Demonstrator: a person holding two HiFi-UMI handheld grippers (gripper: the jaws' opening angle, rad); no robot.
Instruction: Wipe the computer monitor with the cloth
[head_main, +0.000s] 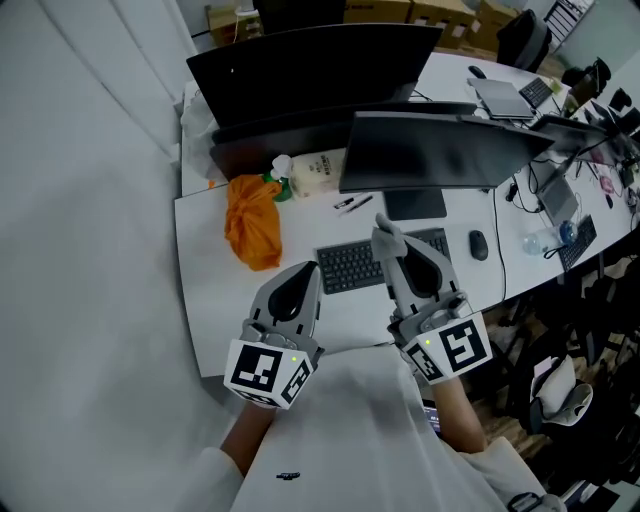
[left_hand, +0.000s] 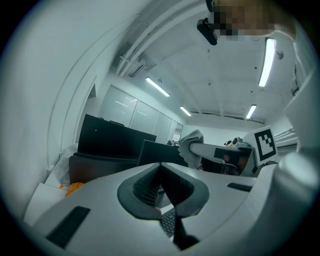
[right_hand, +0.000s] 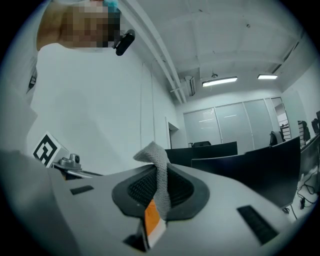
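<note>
Right gripper (head_main: 392, 256) pinches the grey cloth (head_main: 384, 236) above the keyboard (head_main: 350, 266), in front of the monitor (head_main: 440, 150). Left gripper (head_main: 304, 272) jaws pressed together, nothing between. Orange bag (head_main: 252, 220) sits bunched on the desk (head_main: 215, 295), contents hidden.

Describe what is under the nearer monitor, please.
Below the monitor, its dark stand rests on the desk, with pens beside it. The desk strip directly under the screen is hidden.

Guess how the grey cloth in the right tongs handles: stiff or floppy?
Probably floppy: the grey cloth folds and droops where the right tongs pinch it. Likely light, being thin; its knitted texture suggests it won't slip easily.
</note>
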